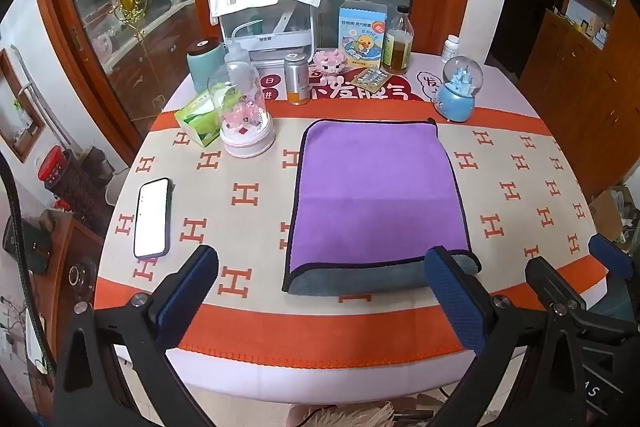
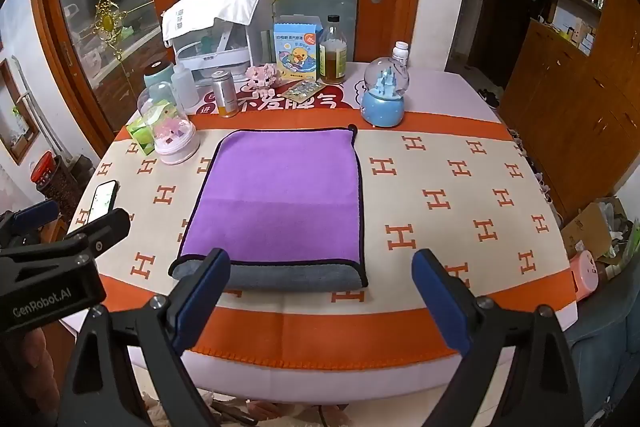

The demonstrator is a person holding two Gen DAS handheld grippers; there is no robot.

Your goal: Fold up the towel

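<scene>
A purple towel (image 1: 376,191) with a dark hem lies folded flat on the table cloth, its grey underside showing along the near fold; it also shows in the right wrist view (image 2: 280,195). My left gripper (image 1: 324,291) is open and empty, hovering above the near table edge just in front of the towel. My right gripper (image 2: 320,291) is open and empty, also just in front of the towel's near edge. The right gripper's finger (image 1: 560,291) shows at the right of the left wrist view. The left gripper's body (image 2: 52,259) shows at the left of the right wrist view.
A phone (image 1: 153,218) lies left of the towel. A glass dome ornament (image 1: 246,115), tissue pack (image 1: 198,119), metal can (image 1: 297,79), blue snow globe (image 1: 460,87), bottle (image 1: 398,43) and boxes stand behind the towel. The orange-bordered cloth (image 1: 320,339) covers the table.
</scene>
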